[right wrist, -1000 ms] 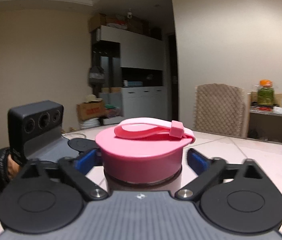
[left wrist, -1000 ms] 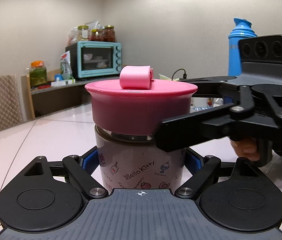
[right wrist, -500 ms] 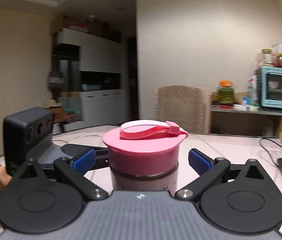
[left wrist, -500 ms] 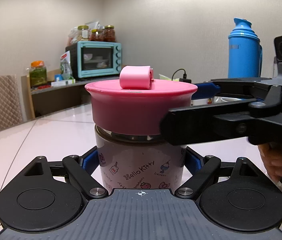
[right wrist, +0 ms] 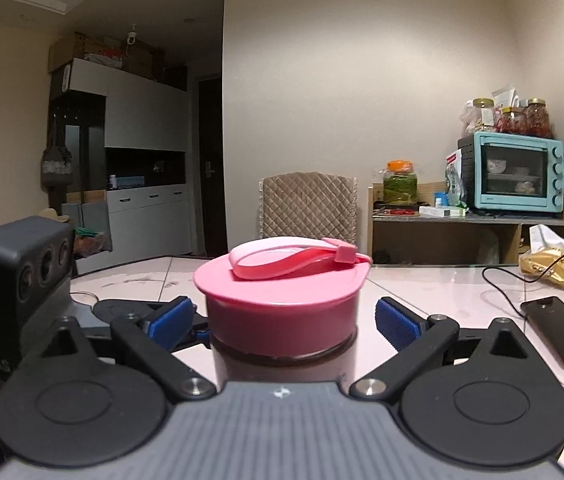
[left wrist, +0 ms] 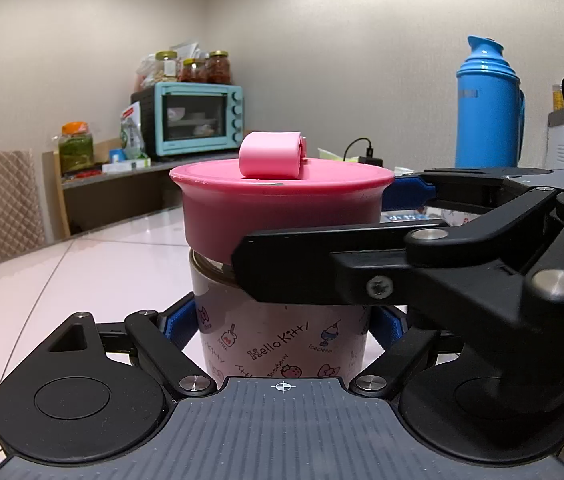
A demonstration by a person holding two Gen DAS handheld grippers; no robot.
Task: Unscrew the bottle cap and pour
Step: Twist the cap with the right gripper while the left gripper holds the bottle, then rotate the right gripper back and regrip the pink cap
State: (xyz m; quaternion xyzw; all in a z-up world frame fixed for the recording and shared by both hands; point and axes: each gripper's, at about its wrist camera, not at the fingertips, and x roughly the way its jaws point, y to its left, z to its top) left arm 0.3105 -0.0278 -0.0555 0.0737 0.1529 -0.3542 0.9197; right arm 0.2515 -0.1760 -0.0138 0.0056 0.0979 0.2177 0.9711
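Bottle (left wrist: 282,344) base behind left claw (left wrist: 282,326).

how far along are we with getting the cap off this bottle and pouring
Early. Done: the left gripper clamps the Hello Kitty printed bottle. In hand: the right gripper straddles the pink screw cap, pads apart. Left: grip, unscrew, pour; the cap sits fully on.

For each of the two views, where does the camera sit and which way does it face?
Left wrist view: sits on the left gripper, low against the Hello Kitty bottle, facing the blue thermos; the right gripper enters from the right.
Right wrist view: sits on the right gripper, at the height of the pink cap, facing the chair; its jaws stand apart from the cap, and the left gripper's camera block shows at left.
Both share bottle, cap and teal oven.
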